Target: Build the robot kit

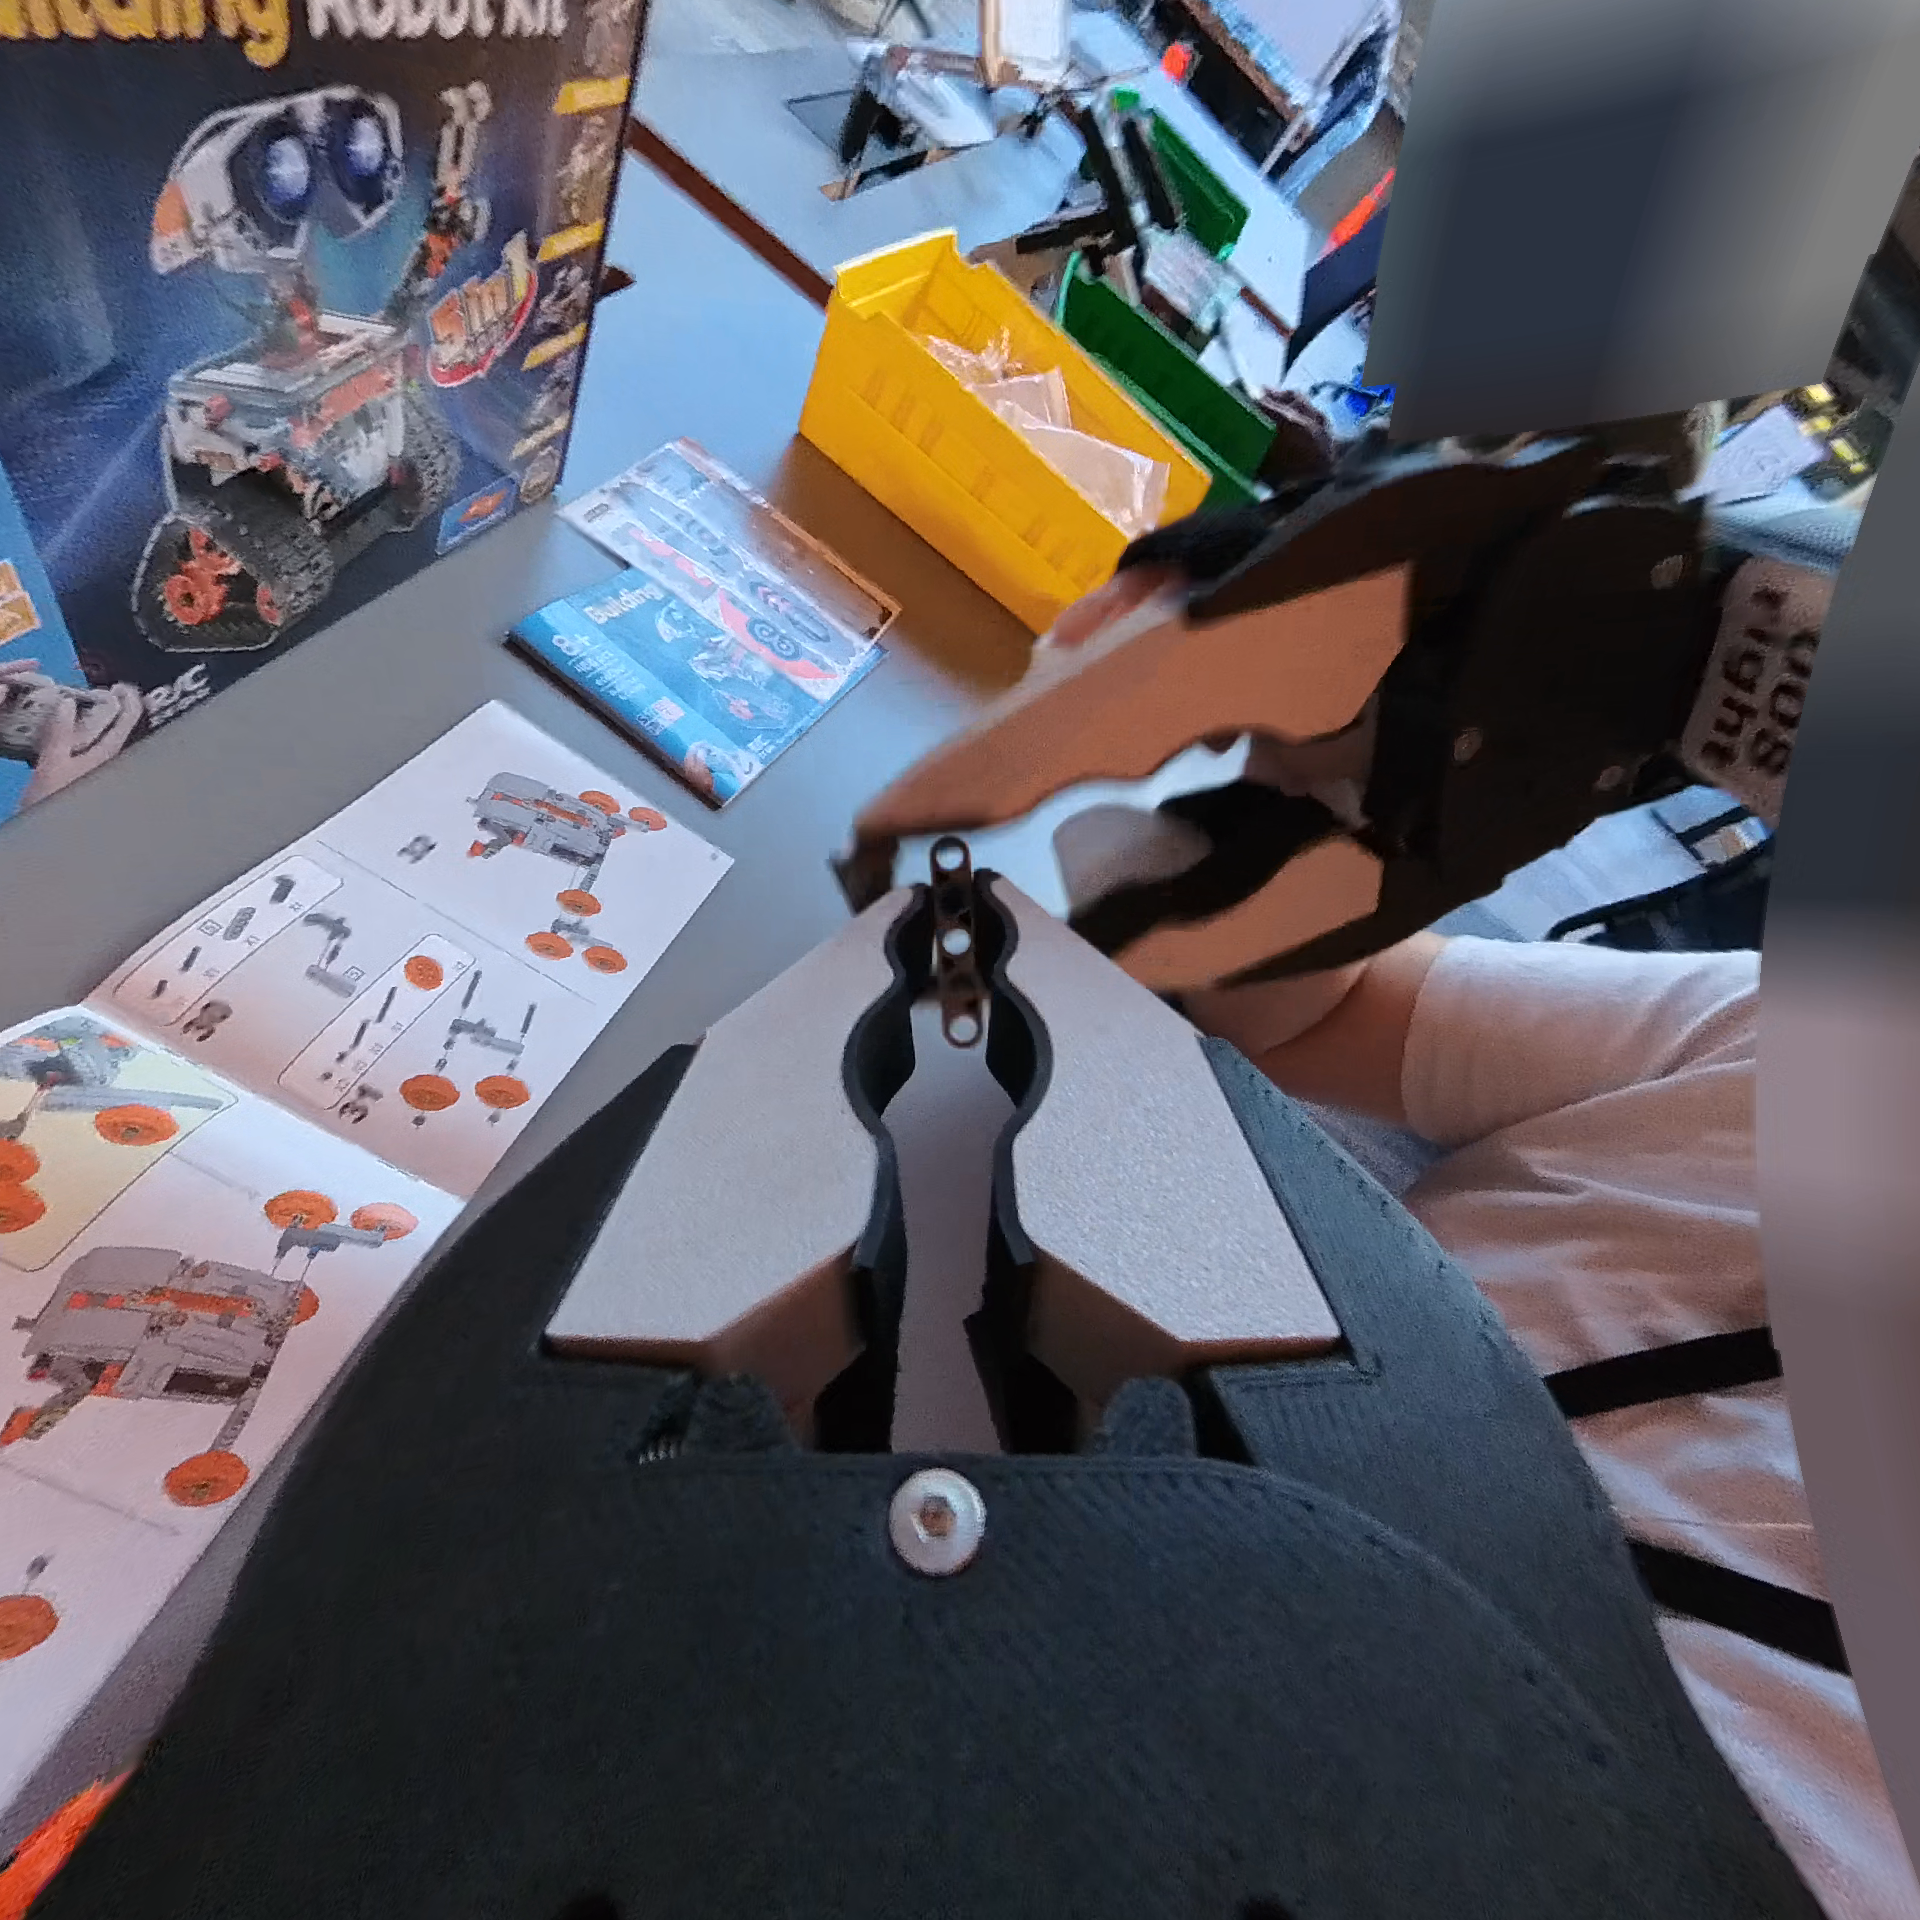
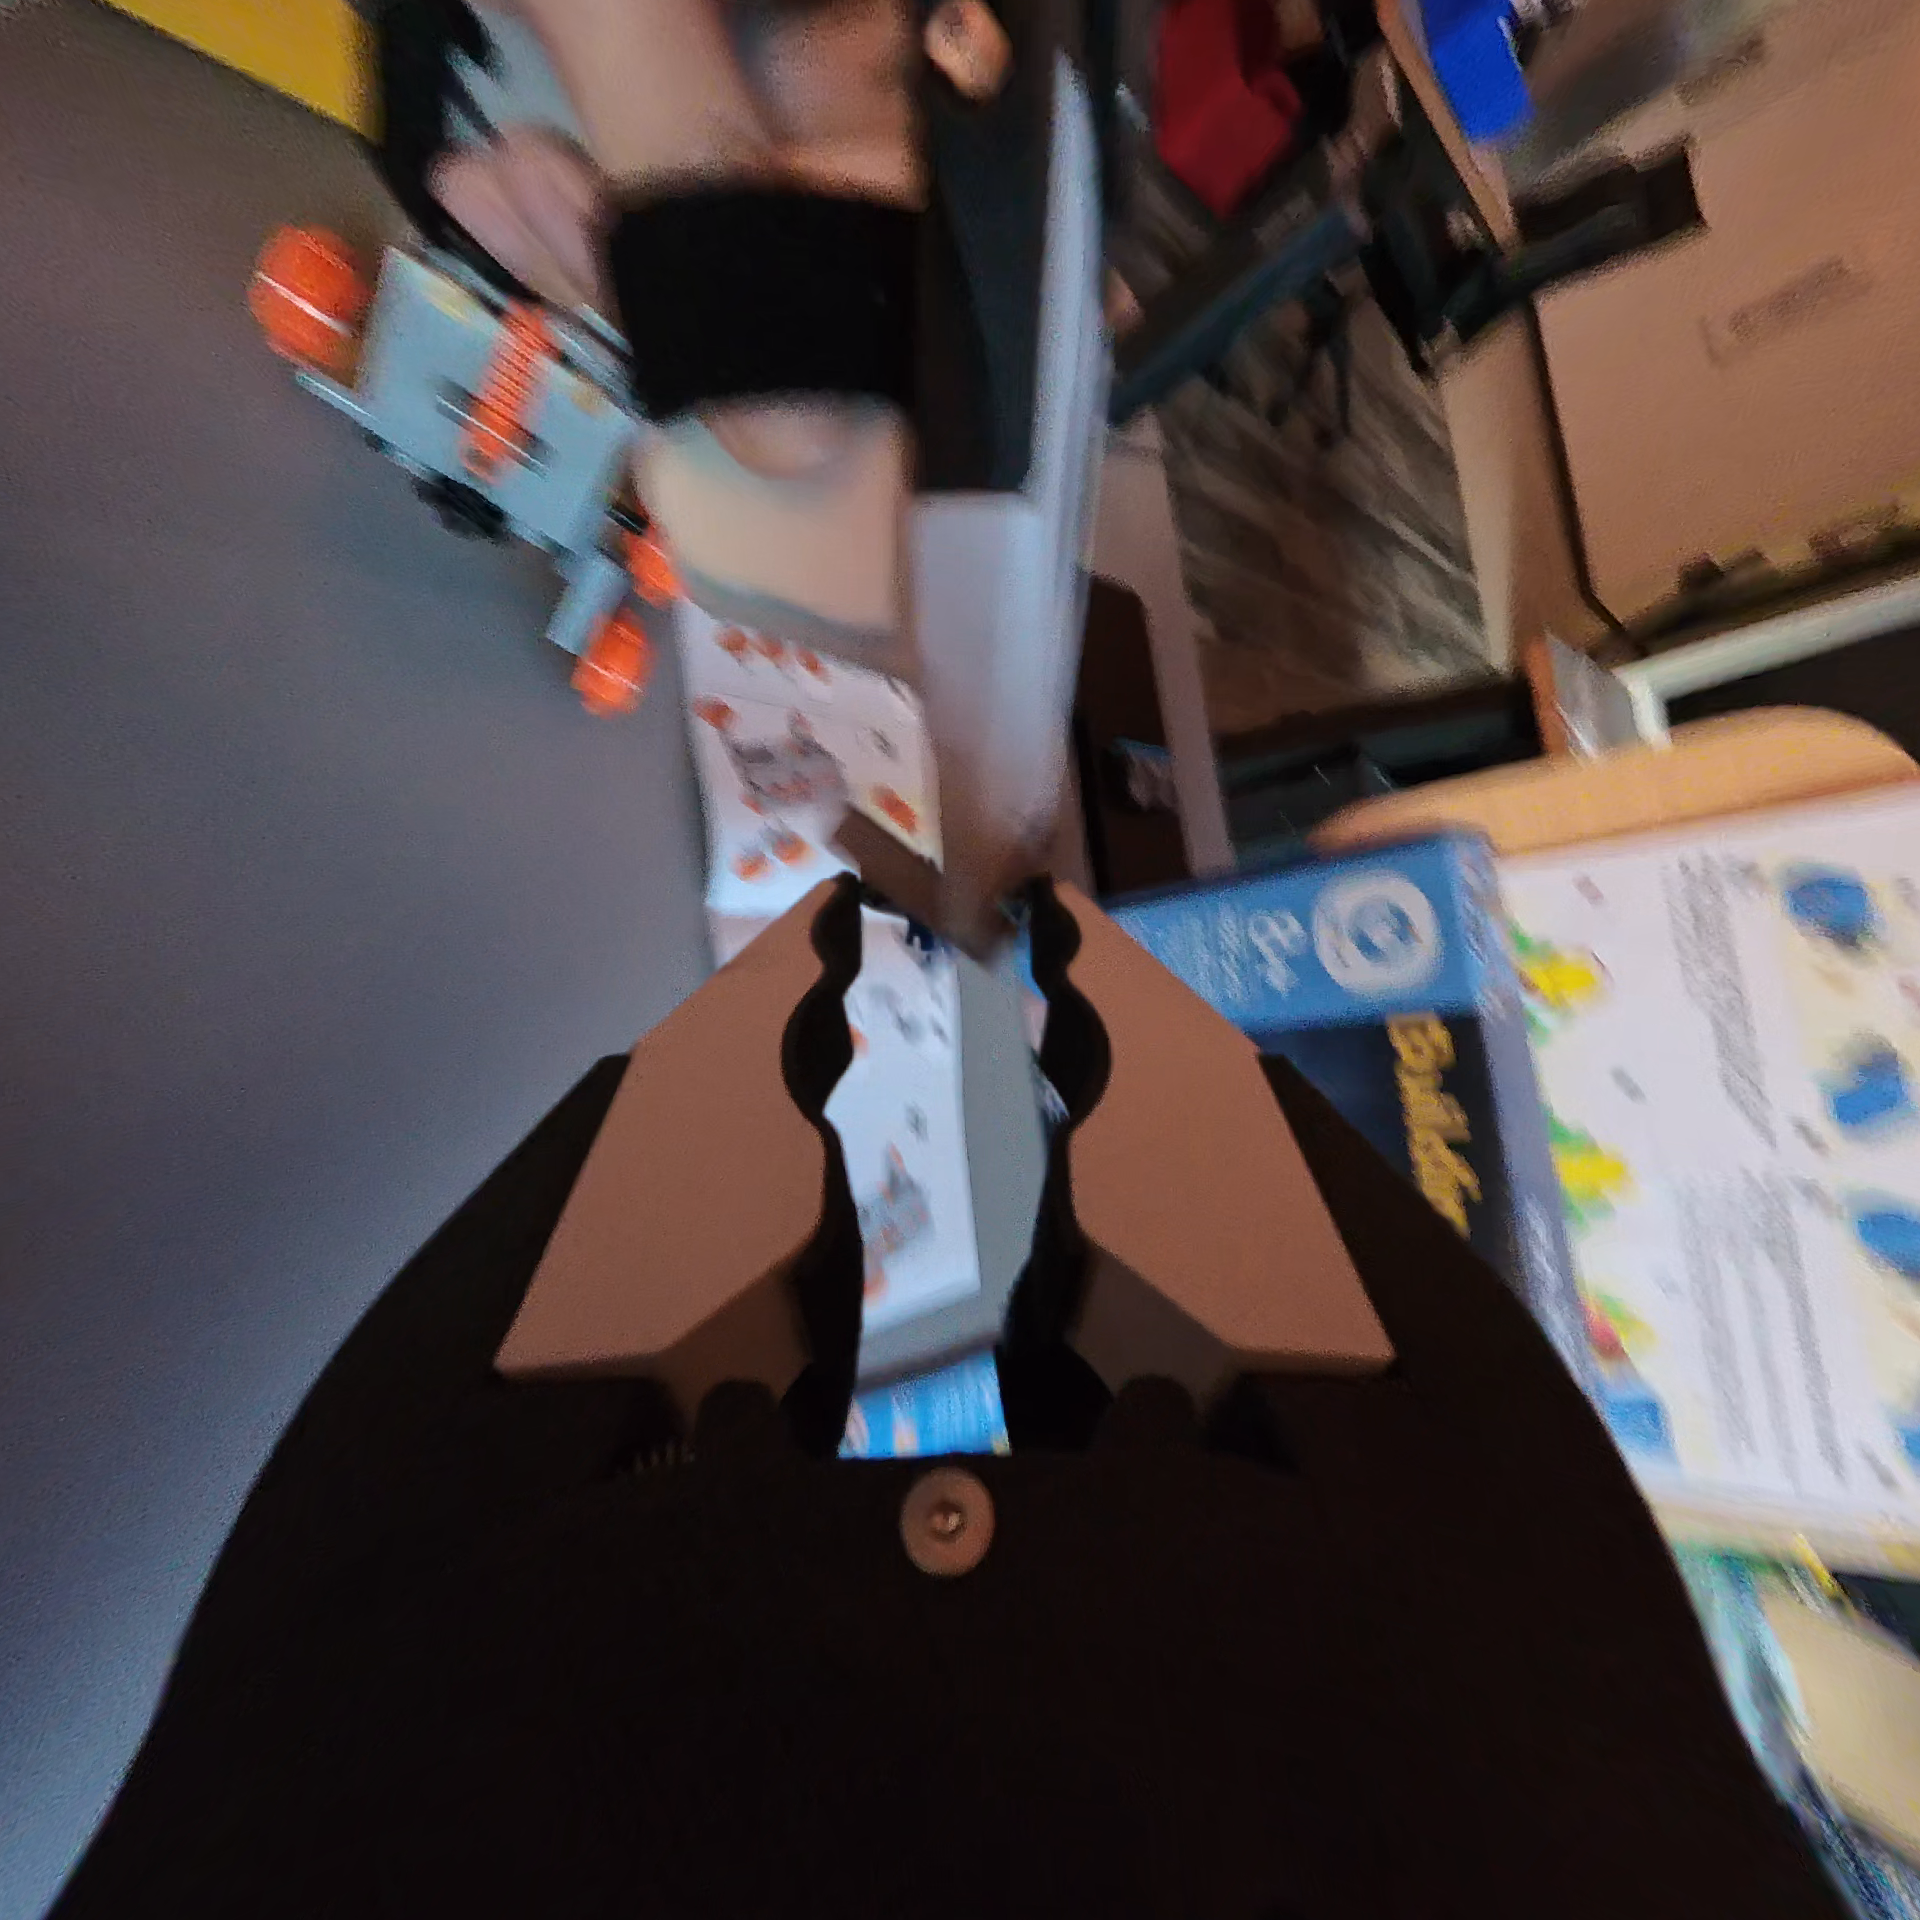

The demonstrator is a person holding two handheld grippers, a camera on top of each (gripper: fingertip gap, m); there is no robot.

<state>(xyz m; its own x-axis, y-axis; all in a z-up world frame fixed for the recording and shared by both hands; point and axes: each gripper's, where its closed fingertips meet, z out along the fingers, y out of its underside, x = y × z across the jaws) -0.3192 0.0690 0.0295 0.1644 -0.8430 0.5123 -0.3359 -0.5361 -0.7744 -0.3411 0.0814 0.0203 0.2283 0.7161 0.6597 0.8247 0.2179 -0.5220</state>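
My left gripper (image 1: 951, 896) is shut on a small dark beam with holes (image 1: 954, 940), which stands upright between its fingertips above the grey table (image 1: 665, 353). My right gripper (image 1: 971, 831) comes in from the right with its jaws apart. One of its fingers (image 1: 1143, 707) reaches over the top of the beam. In the blurred right wrist view my right gripper (image 2: 951, 899) is open. The tip of the left gripper (image 2: 987, 644) points down between its fingertips. I cannot tell whether the right fingers touch the beam.
An open instruction sheet (image 1: 364, 987), a blue booklet (image 1: 707, 675) and a clear bag of stickers (image 1: 727, 540) lie on the table. The robot kit box (image 1: 260, 364) stands at the left. A yellow bin (image 1: 935, 457) and a green bin (image 1: 1164, 364) sit behind. A grey and orange model (image 2: 478, 416) rests on the table (image 2: 260, 831). My left and right fingertips are right by each other.
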